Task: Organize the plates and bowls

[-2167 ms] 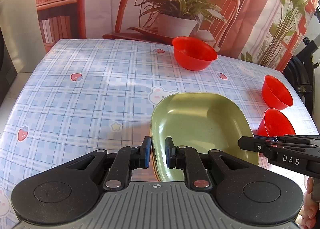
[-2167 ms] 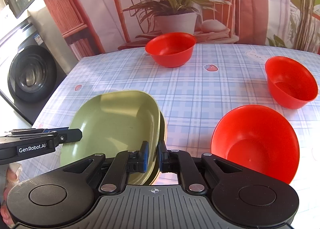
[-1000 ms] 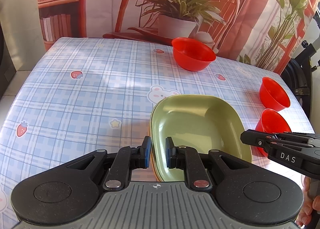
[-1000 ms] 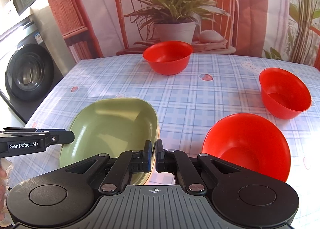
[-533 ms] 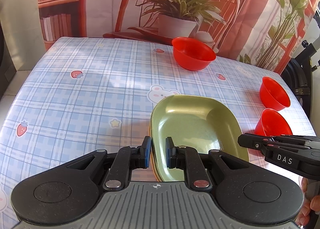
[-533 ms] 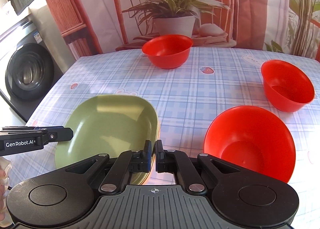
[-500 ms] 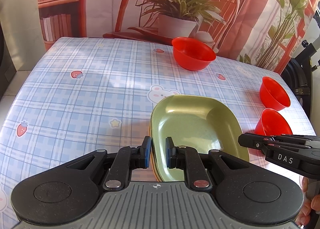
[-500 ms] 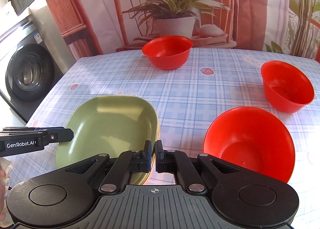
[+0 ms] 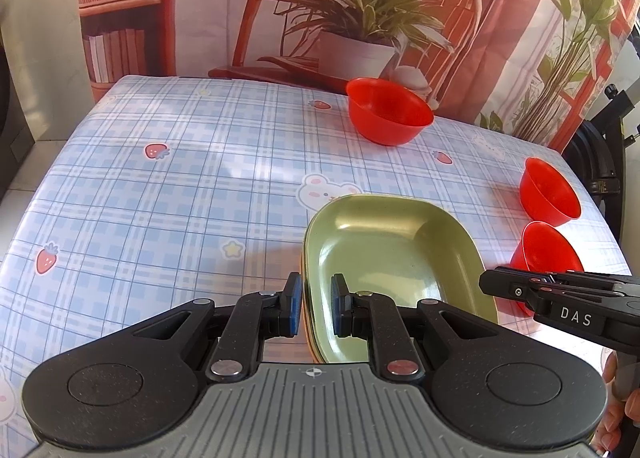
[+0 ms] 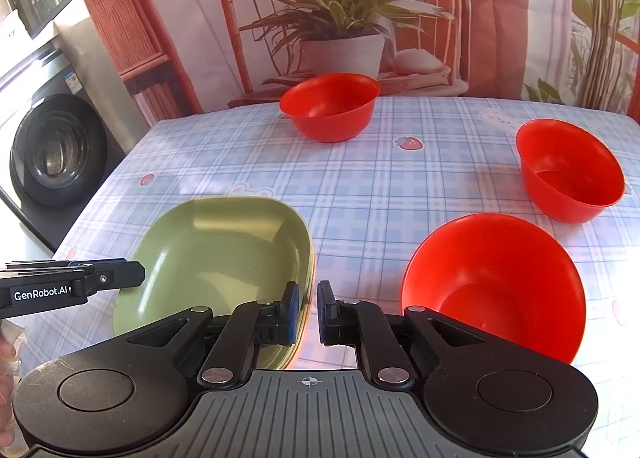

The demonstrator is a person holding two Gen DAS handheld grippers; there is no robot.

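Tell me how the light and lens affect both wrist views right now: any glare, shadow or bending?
Left wrist view: sunlight washes out a patch of the tablecloth, a bright sheen sits inside the green plate, and the table edges bow from the fisheye. Right wrist view: a highlight streaks the green plate, the nearest red bowl casts a soft shadow, and the corners go dark.

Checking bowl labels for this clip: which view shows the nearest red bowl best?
The right wrist view: the nearest red bowl fills the lower right, its rim and inside showing. In the left wrist view the same bowl sits small near the right edge, partly hidden behind the right hand-held gripper.
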